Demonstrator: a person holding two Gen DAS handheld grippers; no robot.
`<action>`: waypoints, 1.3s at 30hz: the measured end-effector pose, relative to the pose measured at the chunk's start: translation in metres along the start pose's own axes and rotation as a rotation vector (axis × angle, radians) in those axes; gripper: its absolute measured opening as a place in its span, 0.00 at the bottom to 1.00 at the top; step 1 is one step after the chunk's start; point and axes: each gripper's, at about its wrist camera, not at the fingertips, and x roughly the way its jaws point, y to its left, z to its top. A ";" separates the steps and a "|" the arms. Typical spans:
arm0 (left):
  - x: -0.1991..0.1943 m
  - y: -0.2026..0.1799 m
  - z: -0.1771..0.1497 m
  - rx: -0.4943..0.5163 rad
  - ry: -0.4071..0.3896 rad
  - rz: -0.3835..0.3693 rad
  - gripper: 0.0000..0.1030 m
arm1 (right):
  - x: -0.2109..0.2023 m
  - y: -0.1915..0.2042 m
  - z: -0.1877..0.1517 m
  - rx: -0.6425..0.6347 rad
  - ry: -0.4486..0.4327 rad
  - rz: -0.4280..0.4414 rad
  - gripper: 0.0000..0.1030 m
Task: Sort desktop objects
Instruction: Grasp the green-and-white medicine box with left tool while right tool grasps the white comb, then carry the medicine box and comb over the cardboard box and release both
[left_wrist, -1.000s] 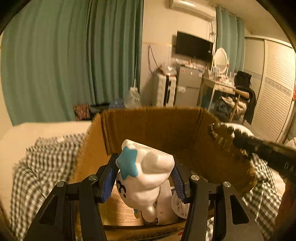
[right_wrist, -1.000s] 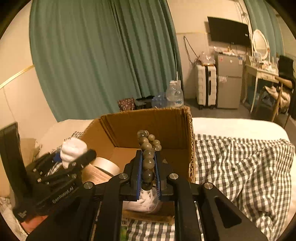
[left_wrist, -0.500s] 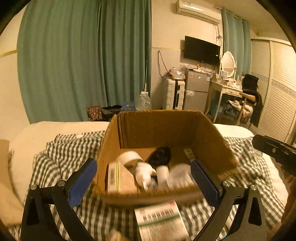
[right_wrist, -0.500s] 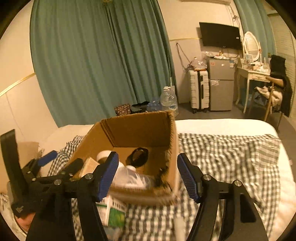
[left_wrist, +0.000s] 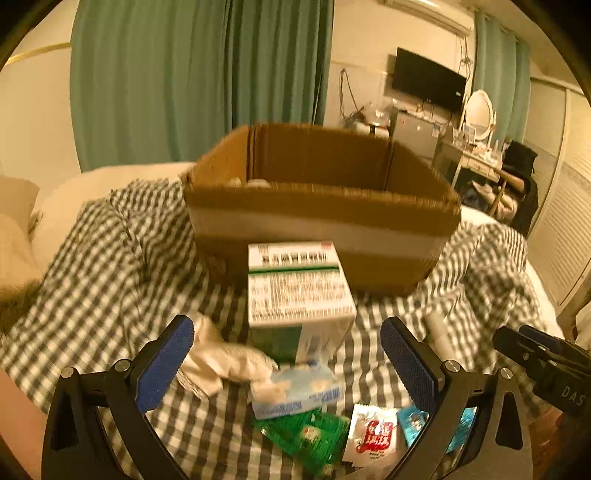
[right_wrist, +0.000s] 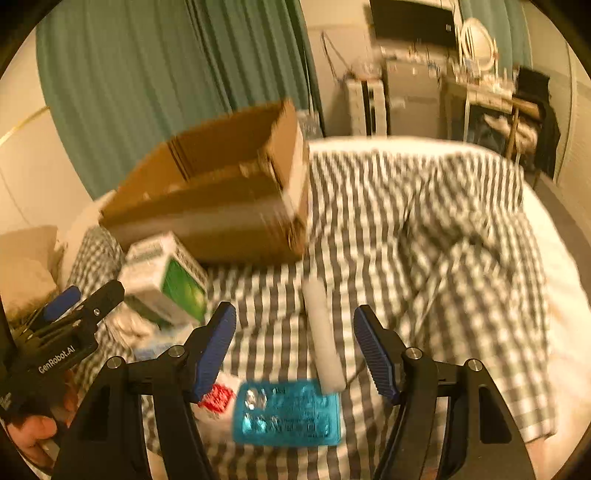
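The open cardboard box stands on the checked blanket. In front of it lie a white-and-green carton, a pale blue tissue pack, a crumpled white cloth, a green packet and a red-and-white sachet. My left gripper hovers open above these and holds nothing. In the right wrist view a white tube and a blue blister pack lie under my right gripper. It is open and touches neither.
The box and carton sit left of the right gripper, and the left gripper is beside it in a hand. Rumpled blanket spreads to the right. Pillows lie at far left.
The left gripper let go of the white figurine and the right let go of the bead string over the box. Both opened, drew back and sank toward the items on the blanket.
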 end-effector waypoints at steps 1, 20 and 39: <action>0.004 -0.001 -0.002 0.002 0.005 -0.006 1.00 | 0.004 0.000 -0.001 -0.005 0.007 -0.011 0.64; 0.082 -0.012 0.000 -0.024 0.049 0.019 1.00 | 0.112 -0.012 -0.002 0.082 0.248 -0.090 0.39; 0.039 -0.007 0.000 -0.005 -0.005 -0.040 0.75 | 0.033 -0.006 -0.013 -0.022 0.124 -0.109 0.15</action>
